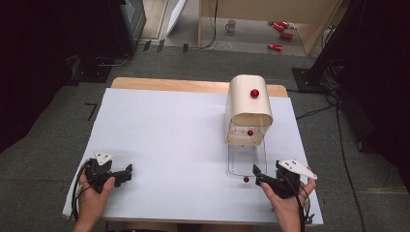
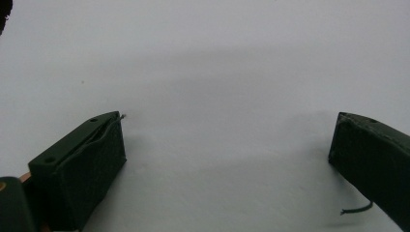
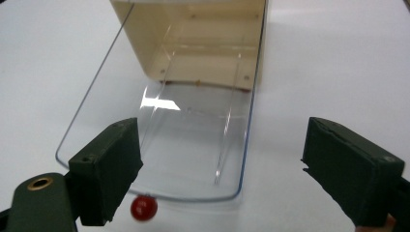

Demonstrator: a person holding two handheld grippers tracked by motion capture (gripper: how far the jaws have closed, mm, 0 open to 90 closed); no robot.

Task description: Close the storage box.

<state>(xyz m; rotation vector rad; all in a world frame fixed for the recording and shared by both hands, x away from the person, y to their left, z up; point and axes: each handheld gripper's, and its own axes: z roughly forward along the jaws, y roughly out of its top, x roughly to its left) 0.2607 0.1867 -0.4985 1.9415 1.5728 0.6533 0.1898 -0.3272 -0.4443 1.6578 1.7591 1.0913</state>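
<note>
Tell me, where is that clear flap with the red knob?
In the high view, the clear door lies flat on the white table, before the cream box, near the right tool.

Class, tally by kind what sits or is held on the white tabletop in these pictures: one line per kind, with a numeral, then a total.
Cream box with its clear door folded down: 1
Red knobs on that box: 3
Hand-held grippers, left and right, each claw open: 2
Total: 6
</note>
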